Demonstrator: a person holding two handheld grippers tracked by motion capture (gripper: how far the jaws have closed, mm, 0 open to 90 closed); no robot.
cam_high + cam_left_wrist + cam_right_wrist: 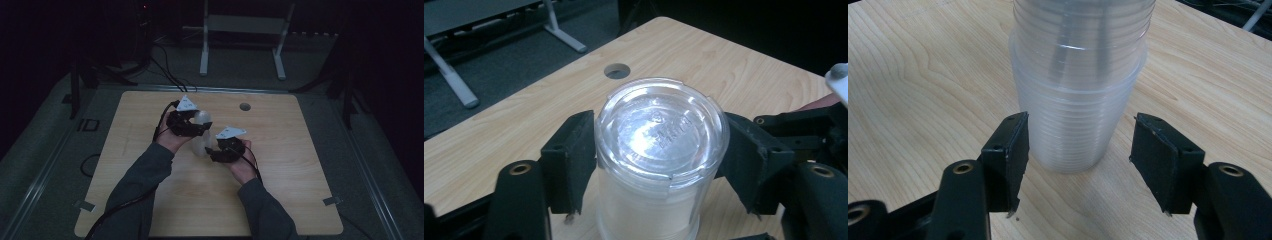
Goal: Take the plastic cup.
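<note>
Wooden table [150,200]: your left gripper [659,165] clamps the cup stack [659,150]'s top, your right gripper [1078,150] sits unclenched around its base.

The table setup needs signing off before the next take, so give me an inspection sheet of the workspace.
Surface: pale wooden table with a round hole near its far edge.
Job's things: stack of clear plastic cups, upside down, standing mid-table.
Clutter: nothing seen.
Grippers: left gripper has its pads against the top cup's sides; right gripper is open at the base of the stack, with a gap showing at one pad.
Cables: a black cable trails from the left gripper; others lie on the floor beyond.
Surroundings: dark room, grey floor, white metal frame behind.
</note>
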